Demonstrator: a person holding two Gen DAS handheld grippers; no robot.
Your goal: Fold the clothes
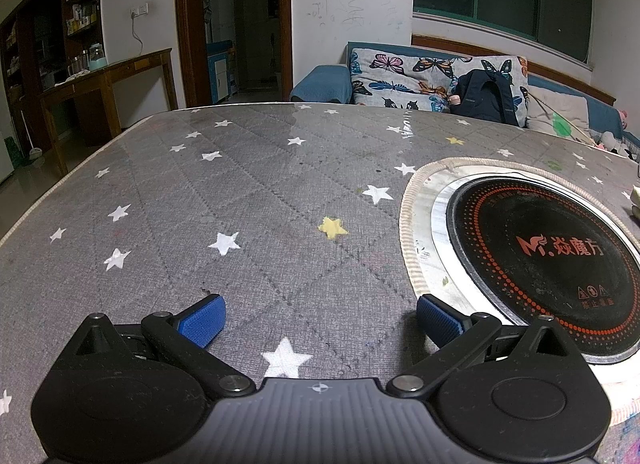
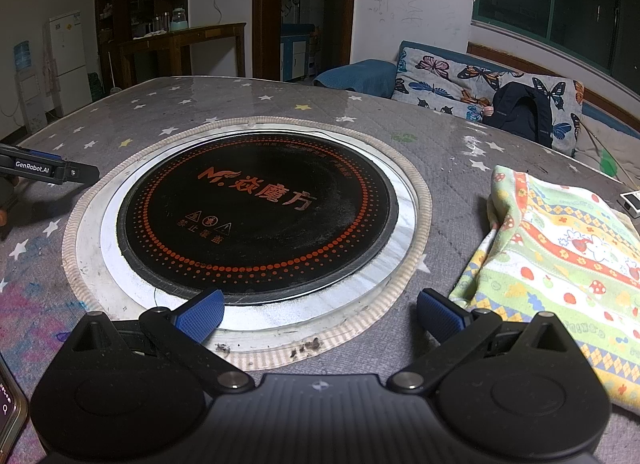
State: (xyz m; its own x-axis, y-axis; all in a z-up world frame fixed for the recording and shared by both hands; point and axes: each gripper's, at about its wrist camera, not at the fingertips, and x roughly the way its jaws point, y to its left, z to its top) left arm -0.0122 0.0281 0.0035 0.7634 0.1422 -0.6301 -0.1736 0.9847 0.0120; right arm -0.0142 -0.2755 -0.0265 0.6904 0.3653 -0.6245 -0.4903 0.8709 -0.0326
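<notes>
Fingers: my right gripper (image 2: 318, 314) and left gripper (image 1: 320, 318) both gape wide, holding nothing.
Approach: I'd swing my right gripper rightward, come in low and pinch one cloth edge cleanly.
Garment: patterned cloth (image 2: 560, 264) lies just right of my right fingers, beside the round cooktop (image 2: 256, 216) on the starred table cover (image 1: 240, 204).

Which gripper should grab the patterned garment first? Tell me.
Probably the right gripper: it is open, with the garment just beside its right finger. The left gripper, also open, faces bare star-print tablecloth.
</notes>
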